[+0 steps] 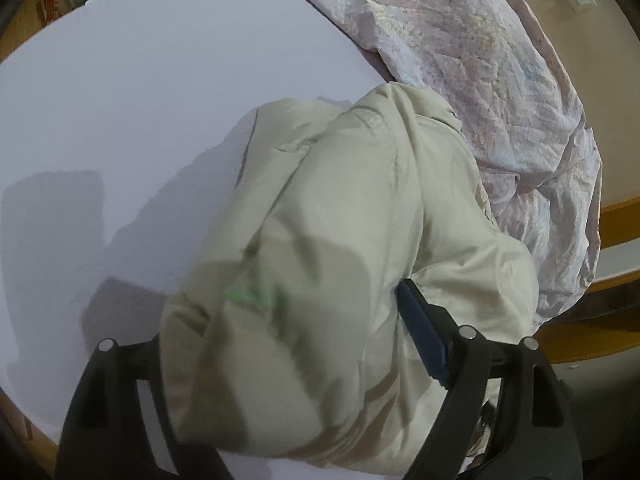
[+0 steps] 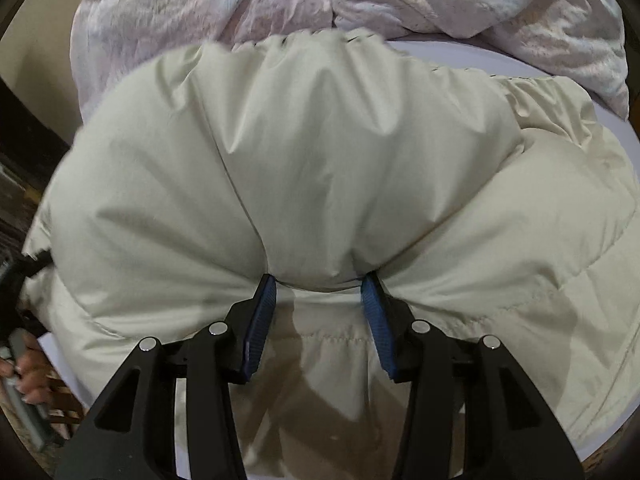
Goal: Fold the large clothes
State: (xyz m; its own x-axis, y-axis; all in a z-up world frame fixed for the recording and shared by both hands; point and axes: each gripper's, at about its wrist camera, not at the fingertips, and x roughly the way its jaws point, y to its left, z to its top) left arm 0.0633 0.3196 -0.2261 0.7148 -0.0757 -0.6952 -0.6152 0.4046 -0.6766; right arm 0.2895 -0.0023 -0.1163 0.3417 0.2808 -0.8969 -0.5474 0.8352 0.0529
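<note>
The cream padded jacket lay bunched on the white tabletop, close to the near edge and occupying the right part of the surface as seen from the left wrist view. Its far end touched a crumpled pale pink patterned cloth, which covered the far right portion of the tabletop and hung over its edge. No containers appeared in either view.

The right gripper pointed steeply down onto the jacket. Its fingers stood partly spread, with a puffed fold of the jacket bulging up between the two blue pads. Both pad tips pressed into the fabric and creased it on either side of the fold, so the fingers were pinching the jacket.

The left gripper sat at the near end of the jacket with its fingers spread wide. The bulk of the garment filled the gap between them. The blue pad of the one finger lay against the fabric; the tip of the other finger was hidden beneath the cloth, so whether they clamped the jacket could not be determined.

At the lower left edge of the right wrist view, a person's hand held a grey handle.
</note>
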